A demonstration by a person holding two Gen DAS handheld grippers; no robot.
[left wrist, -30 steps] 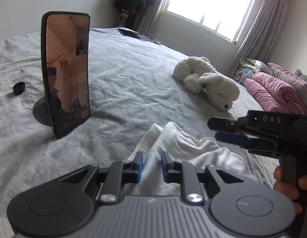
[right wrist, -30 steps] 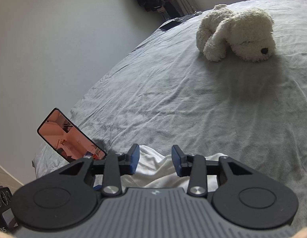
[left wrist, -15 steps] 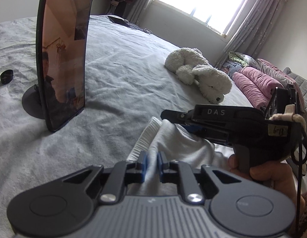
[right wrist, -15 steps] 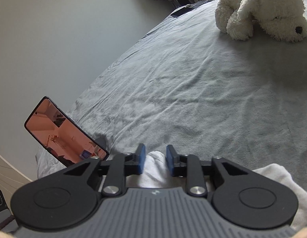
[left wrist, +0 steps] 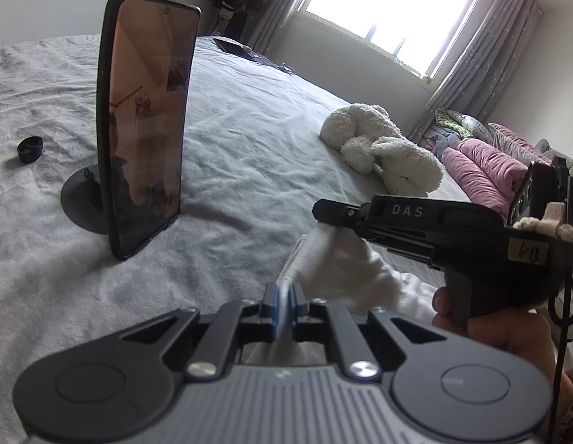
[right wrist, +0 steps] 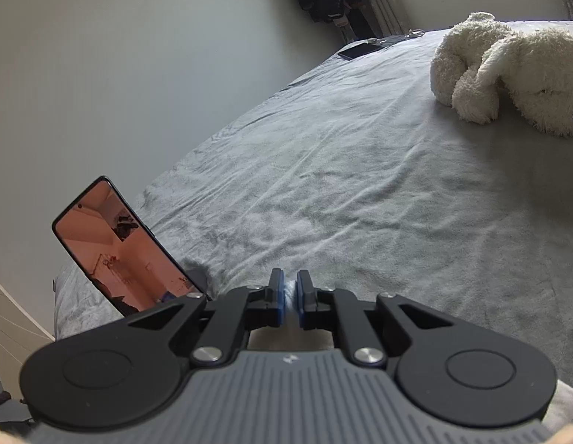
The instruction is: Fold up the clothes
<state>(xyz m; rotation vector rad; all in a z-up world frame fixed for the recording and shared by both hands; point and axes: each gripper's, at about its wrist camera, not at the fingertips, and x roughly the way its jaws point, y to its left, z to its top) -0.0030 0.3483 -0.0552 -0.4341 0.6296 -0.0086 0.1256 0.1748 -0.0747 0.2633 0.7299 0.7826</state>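
Note:
A white garment [left wrist: 341,266] hangs lifted above the grey bed sheet [left wrist: 231,170], stretched between both grippers. My left gripper [left wrist: 284,301] is shut on its ribbed edge. My right gripper [right wrist: 290,296] is shut on another bunch of the white cloth [right wrist: 290,290]; in the left wrist view the right gripper [left wrist: 325,212] is seen from the side, to the right and slightly ahead, with cloth hanging from its tips. Most of the garment is hidden under the gripper bodies.
A phone [left wrist: 145,118] stands on a round black stand [left wrist: 79,203] to the left; it also shows in the right wrist view [right wrist: 123,248]. A white plush dog [left wrist: 386,148] lies further back. A small black ring [left wrist: 29,148] lies far left. Pink bedding [left wrist: 486,170] is piled at right.
Both grippers closed from open onto the white garment's edge and lifted it off the bed. The right gripper moved in closer beside the left one.

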